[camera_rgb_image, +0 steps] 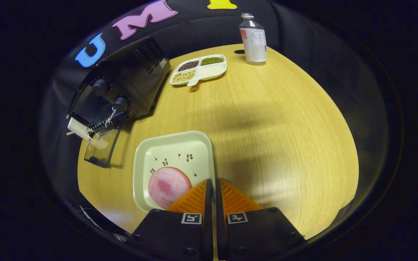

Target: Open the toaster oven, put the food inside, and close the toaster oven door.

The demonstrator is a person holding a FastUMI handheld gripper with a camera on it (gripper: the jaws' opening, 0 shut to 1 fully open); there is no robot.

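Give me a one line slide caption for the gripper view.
Shut tongs at the edge of the tray holding a pink food slice; toaster oven door already open.

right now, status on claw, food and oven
Claw shut, empty, over plate's edge. Round pink food on plate, by the fingertips. Toaster oven door down, open. Path between bare.

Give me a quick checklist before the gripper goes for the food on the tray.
1. Toaster oven door open: ok, it hangs down.
2. Food on the square tray: ok, a pink round slice at the tray's near side.
3. Gripper open for the pick: not ok, fingers are together, nothing between them.
4. Gripper lined up with the food: not ok, the slice lies to the left of the fingertips.
5. Oven interior free: cannot tell, too dark.
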